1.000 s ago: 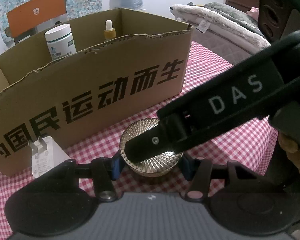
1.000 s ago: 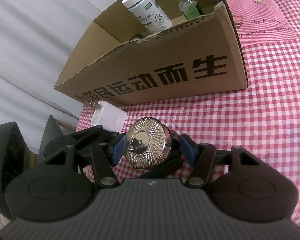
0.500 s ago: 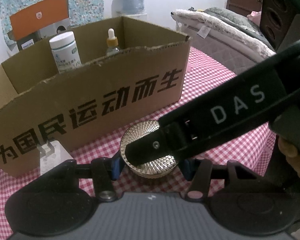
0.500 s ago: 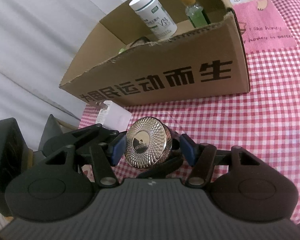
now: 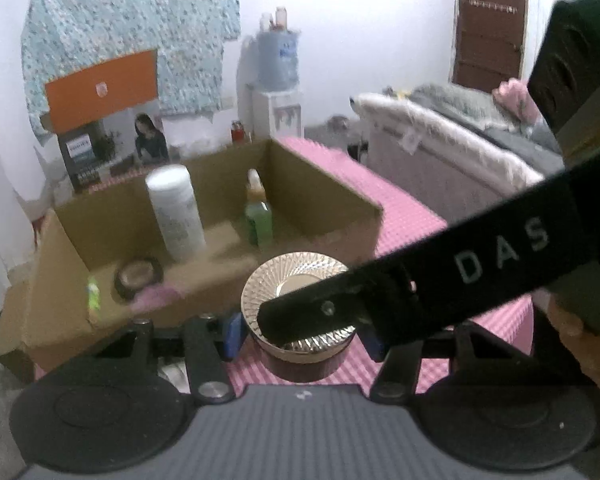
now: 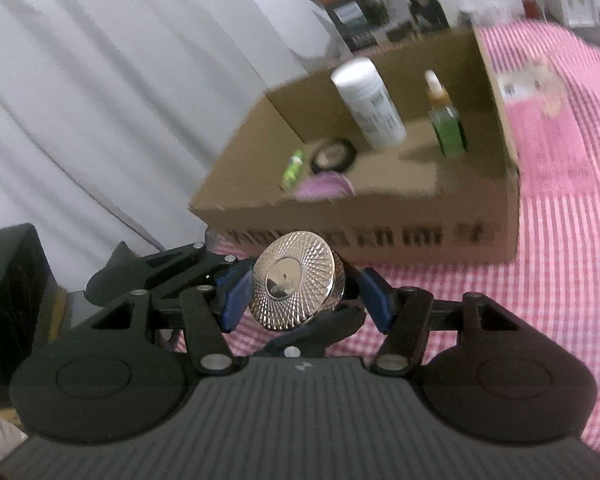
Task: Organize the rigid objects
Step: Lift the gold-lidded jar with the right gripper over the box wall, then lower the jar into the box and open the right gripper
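A round jar with a faceted gold lid [image 5: 300, 300] sits between the pads of both grippers, lifted above the checked cloth. My left gripper [image 5: 302, 330] is shut on the jar; the other gripper's black finger [image 5: 420, 280] crosses its lid. My right gripper [image 6: 296, 288] is shut on the same jar [image 6: 294, 280], lid tilted toward the camera. Ahead stands an open cardboard box [image 5: 332, 236] holding a white bottle [image 5: 176, 212], a green dropper bottle [image 5: 258, 212], a small round tin [image 5: 138, 276] and a green tube [image 6: 292, 168]. The box also shows in the right wrist view [image 6: 380, 216].
A pink checked tablecloth [image 6: 560, 248] covers the table. A bed with grey bedding [image 5: 460, 144] lies to the right. A water dispenser [image 5: 276, 80] and an orange-topped carton [image 5: 104, 120] stand behind the box. White curtains [image 6: 100, 80] hang at the left.
Both grippers have risen with the jar, from the cloth to above the box's front wall. The box's inside now shows. The white charger by the box is out of view.
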`<state>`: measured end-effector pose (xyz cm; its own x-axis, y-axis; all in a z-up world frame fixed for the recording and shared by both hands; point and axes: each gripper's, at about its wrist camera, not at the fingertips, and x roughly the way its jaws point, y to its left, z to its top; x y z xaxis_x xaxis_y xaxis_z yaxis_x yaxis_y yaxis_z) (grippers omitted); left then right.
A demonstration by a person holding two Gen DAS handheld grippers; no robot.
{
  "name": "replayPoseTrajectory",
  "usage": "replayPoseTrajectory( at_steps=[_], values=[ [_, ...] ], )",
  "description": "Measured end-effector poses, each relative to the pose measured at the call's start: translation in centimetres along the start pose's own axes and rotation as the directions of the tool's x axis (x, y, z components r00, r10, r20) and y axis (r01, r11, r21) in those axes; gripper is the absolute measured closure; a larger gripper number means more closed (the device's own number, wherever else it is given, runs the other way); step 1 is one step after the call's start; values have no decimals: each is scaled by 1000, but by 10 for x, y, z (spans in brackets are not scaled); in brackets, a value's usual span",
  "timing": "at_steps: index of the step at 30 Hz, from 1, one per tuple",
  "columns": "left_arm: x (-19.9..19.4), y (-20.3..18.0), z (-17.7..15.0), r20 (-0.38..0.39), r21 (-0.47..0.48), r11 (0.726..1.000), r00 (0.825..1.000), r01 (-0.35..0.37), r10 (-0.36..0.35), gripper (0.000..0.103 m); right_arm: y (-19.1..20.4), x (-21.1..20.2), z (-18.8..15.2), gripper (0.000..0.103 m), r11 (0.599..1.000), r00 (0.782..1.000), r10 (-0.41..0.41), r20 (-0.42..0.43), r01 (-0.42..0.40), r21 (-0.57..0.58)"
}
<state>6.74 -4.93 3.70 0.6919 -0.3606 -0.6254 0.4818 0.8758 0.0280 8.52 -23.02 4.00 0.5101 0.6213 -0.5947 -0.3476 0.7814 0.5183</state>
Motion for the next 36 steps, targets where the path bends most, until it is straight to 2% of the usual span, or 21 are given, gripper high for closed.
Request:
replayPoseTrajectory(
  at_steps=[7, 11, 17, 25, 31, 36],
  values=[
    [4, 33, 43, 28, -60, 998, 1000, 1, 0, 46, 19, 3, 52, 43, 997, 999, 13, 39, -10, -71],
    [31, 51, 64, -26, -71, 997, 1000, 8, -9, 46, 11, 20, 84, 43, 998, 1000, 10, 15, -9, -63],
    [86, 75, 74, -124, -108, 994, 992, 10, -23, 46, -19, 64, 119, 43, 1000, 998, -17, -68, 17, 5],
    [146, 100, 74, -257, -168, 985, 964, 24, -68, 46, -53, 121, 141, 43, 995, 977, -76, -200, 88, 51],
    [164, 110, 72, -311, -194, 981, 946, 26, -86, 46, -61, 146, 149, 44, 993, 966, -90, -242, 107, 57],
    [173, 119, 71, -354, -253, 967, 928, 29, -121, 44, -64, 160, 150, 44, 992, 960, -100, -262, 117, 51]
  ],
)
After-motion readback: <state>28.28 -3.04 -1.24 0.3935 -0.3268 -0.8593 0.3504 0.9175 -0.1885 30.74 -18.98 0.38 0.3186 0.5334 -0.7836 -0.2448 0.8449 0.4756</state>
